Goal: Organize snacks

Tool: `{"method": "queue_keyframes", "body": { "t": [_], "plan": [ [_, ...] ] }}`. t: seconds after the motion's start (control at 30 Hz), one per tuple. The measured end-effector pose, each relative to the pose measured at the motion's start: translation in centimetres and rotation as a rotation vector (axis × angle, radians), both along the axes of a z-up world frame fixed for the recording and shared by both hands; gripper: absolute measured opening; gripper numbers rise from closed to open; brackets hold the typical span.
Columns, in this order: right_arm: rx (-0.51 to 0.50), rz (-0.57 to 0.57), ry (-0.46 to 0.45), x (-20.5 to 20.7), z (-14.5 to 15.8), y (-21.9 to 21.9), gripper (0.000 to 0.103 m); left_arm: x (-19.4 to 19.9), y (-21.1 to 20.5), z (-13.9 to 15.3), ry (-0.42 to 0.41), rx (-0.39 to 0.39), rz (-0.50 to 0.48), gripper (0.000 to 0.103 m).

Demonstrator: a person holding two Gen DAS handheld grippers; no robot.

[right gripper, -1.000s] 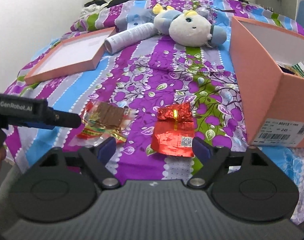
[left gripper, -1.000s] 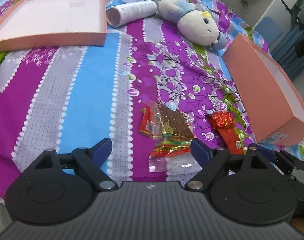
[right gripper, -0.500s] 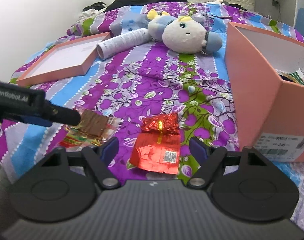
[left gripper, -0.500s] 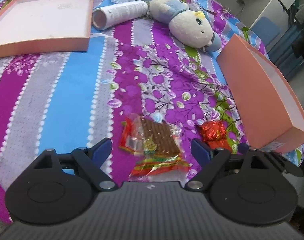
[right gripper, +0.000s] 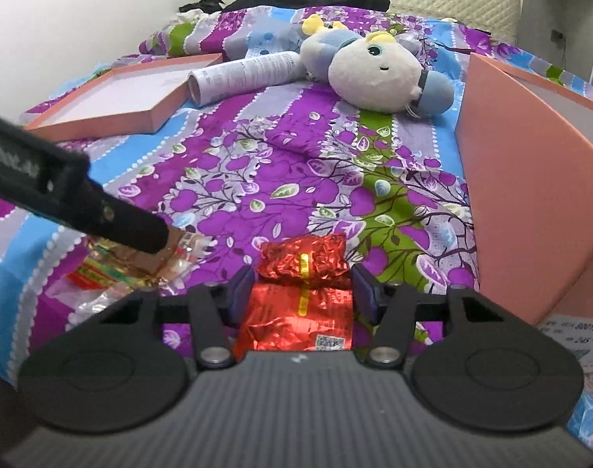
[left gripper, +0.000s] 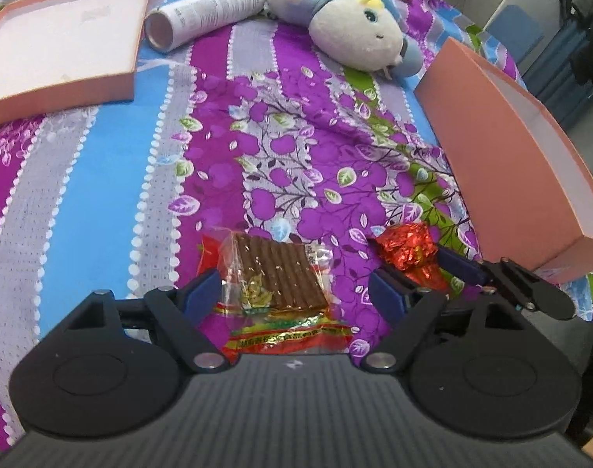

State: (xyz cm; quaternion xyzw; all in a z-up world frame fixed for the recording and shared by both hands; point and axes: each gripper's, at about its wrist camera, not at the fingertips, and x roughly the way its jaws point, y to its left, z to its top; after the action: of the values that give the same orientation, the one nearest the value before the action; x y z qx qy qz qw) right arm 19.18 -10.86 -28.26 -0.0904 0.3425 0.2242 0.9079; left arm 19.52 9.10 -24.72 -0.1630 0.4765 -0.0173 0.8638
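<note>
Both grippers have sunk closer to the bedspread (left gripper: 113,179). Right gripper (right gripper: 302,286) has just been closing, its jaws now flanking the red foil packet (right gripper: 302,312), apparently not yet pinching. Left gripper (left gripper: 294,288) stays spread around the clear-wrapped brown snack (left gripper: 275,273). Next, I judge: squeeze, lift toward the pink box (right gripper: 530,210) beyond.

Two snack packets (left gripper: 275,273) (right gripper: 302,296), two boxes (left gripper: 510,163) (left gripper: 62,46)

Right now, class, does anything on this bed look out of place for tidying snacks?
Yes: a white-and-blue plush toy and a white printed cardboard tube lie between the shallow pink box lid and the deep pink box.
</note>
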Motion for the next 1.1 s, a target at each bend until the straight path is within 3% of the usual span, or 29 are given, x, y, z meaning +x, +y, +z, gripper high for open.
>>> {"method": "queue_keyframes", "body": {
  "t": [0.33, 0.43, 0.6, 0.8, 1.1],
  "plan": [
    [-0.050, -0.024, -0.020, -1.3, 1.5, -2.1, 0.056, 0.9, -1.9, -1.1, 0.043, 0.089, 0.015, 0.085],
    [-0.054, -0.028, -0.014, -1.6, 1.3, -2.6, 0.056, 1.3, -2.9, -1.4, 0.052, 0.147, 0.009, 0.084],
    [-0.049, -0.034, 0.009, -1.6, 0.7, -3.2, 0.056, 1.7, -3.5, -1.8, 0.063, 0.209, 0.033, 0.073],
    [-0.024, -0.040, 0.020, -1.4, 0.8, -3.5, 0.056, 1.5, -3.5, -1.6, 0.048, 0.226, 0.051, 0.059],
    [0.026, -0.073, 0.027, -1.5, 2.9, -4.0, 0.056, 0.5, -3.3, 0.3, 0.010, 0.174, 0.060, 0.057]
  ]
}}
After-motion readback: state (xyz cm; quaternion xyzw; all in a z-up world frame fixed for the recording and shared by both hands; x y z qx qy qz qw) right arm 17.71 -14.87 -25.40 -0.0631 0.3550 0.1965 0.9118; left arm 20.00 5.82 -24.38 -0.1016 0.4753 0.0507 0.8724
